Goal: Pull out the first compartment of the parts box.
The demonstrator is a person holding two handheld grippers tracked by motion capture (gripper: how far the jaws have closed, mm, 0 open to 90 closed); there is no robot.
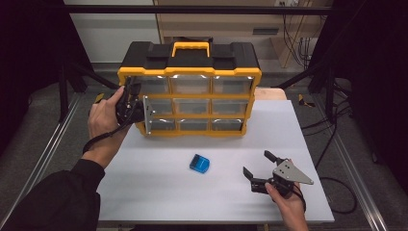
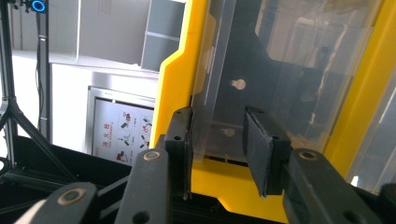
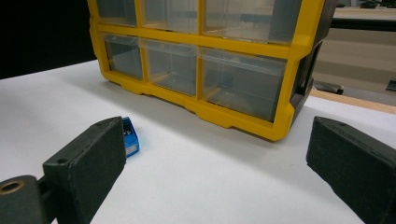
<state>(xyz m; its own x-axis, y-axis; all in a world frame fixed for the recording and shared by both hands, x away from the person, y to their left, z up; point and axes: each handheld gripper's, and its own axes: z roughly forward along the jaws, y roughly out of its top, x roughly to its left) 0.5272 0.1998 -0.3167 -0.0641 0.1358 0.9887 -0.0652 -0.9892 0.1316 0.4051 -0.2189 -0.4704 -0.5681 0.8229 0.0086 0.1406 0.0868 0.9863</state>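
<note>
A yellow and black organizer (image 1: 190, 60) with clear drawers stands at the back of the white table (image 1: 159, 187). My left gripper (image 1: 134, 98) is at its left end, by the upper drawers. In the left gripper view my left gripper (image 2: 219, 135) is open. Its jaws straddle the edge of a clear drawer (image 2: 280, 70) beside the yellow frame (image 2: 175, 93); the left jaw lies against the plastic and the right jaw stands apart. My right gripper (image 1: 257, 163) rests wide open at the front right. A small blue box (image 1: 199, 163) lies to its left, also seen past my right gripper (image 3: 219, 140) as the blue box (image 3: 130, 137).
The organizer (image 3: 243, 46) has three rows of drawers, all looking closed from the front. Black frame legs stand at both sides of the table. A cable (image 1: 337, 192) trails off the right edge. Bare table surface lies between the blue box and the organizer.
</note>
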